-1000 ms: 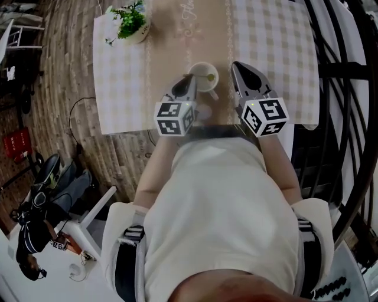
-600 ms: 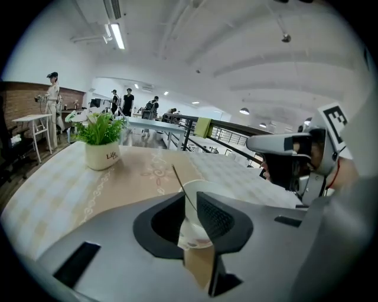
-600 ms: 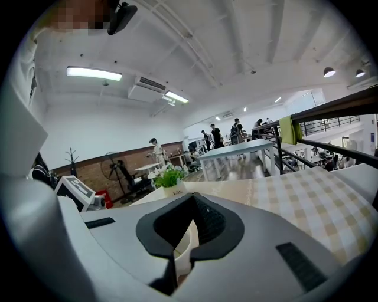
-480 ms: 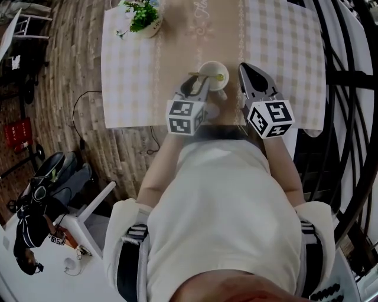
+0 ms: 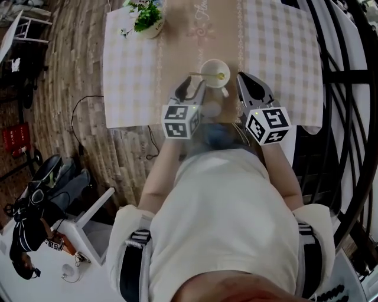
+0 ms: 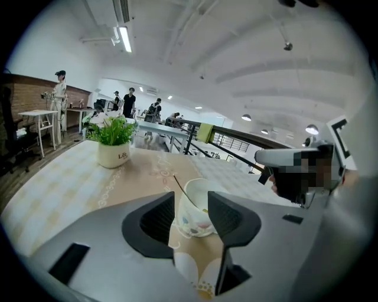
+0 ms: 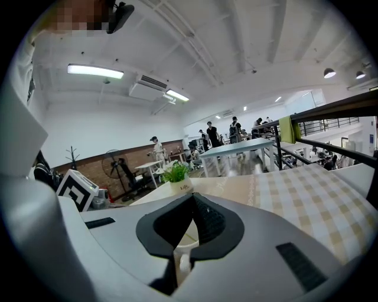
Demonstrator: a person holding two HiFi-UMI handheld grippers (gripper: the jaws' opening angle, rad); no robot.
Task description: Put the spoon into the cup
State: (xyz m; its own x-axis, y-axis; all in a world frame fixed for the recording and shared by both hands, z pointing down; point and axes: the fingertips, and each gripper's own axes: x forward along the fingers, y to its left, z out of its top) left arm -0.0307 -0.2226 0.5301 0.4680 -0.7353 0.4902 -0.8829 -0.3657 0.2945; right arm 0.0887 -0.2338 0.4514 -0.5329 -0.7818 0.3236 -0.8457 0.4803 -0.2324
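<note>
Left gripper (image 6: 191, 200) (image 5: 190, 90): the dark-padded jaws are held wide apart, having just been opening; nothing is pressed between them, and a white ceramic cup with a small floral print (image 6: 195, 217) is seen through the gap, just ahead of the tips. Right gripper (image 7: 191, 197) (image 5: 243, 79): the jaws are brought together at their tips and nothing is gripped; the cup (image 7: 186, 243) and its handle are glimpsed through the narrow slot behind the tips. A thin, long-handled metal spoon (image 6: 180, 186) (image 5: 204, 74) is lodged in the cup, its handle leaning over the rim toward the left gripper's side. The cup (image 5: 215, 72) is set upright on a beige patterned table runner (image 5: 177, 53), near both grippers' tips and slightly ahead of them. The runner is laid down the middle of a beige-and-white checked tablecloth (image 5: 130, 71). A green plant in a white pot (image 5: 147, 17) (image 6: 113, 147) is placed at the far left of the cloth, well apart from the cup. A cube with black-and-white square markers is carried at the rear of each gripper.
</note>
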